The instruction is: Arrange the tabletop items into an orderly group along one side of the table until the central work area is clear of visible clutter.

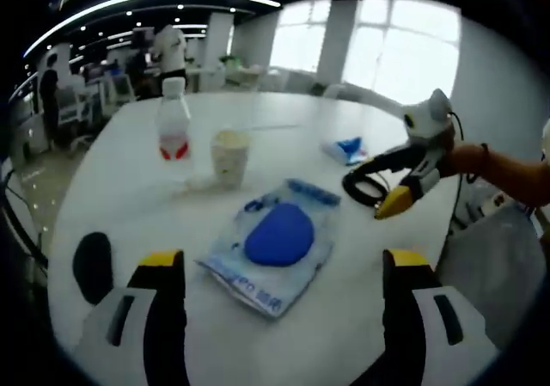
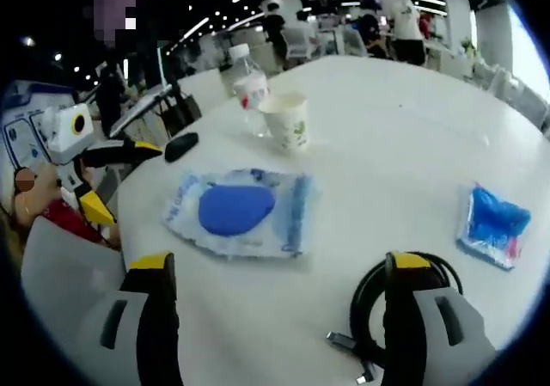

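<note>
Blue-centred packet (image 1: pixel 277 242) lies long axis toward the cup (image 1: pixel 229 156); both grippers' jaws gape, released.

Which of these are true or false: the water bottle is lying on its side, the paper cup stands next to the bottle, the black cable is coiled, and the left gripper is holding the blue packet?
1. The water bottle lies on its side. False: it stands upright on the table.
2. The paper cup stands beside the bottle. True.
3. The black cable is coiled. True: it lies by the right gripper.
4. The left gripper holds the large blue packet. False: its jaws stand open, short of the packet.
</note>
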Demonstrator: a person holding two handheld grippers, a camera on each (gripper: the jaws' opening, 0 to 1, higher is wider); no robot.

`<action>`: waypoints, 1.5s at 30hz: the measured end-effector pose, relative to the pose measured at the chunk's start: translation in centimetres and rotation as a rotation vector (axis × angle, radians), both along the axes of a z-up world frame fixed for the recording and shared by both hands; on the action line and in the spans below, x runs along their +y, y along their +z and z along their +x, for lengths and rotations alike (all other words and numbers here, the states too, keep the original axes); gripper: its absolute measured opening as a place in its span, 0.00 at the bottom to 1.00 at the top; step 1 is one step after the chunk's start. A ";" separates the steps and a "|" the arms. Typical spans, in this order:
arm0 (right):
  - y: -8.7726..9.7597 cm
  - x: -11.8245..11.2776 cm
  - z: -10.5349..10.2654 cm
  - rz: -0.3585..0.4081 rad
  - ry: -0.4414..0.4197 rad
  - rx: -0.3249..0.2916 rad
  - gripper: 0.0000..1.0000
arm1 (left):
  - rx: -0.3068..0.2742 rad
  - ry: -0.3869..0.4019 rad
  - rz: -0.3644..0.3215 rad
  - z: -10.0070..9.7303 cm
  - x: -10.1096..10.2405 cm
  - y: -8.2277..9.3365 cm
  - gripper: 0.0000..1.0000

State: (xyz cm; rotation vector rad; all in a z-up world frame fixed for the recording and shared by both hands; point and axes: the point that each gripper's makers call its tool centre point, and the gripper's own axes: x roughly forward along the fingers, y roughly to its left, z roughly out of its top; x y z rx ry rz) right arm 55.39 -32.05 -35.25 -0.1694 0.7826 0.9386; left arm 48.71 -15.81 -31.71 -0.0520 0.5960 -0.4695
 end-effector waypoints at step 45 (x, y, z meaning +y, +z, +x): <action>-3.3 2.0 1.0 -0.050 -0.073 0.022 0.33 | 0.343 0.214 -0.238 -2.1 1.1 -6.6 0.25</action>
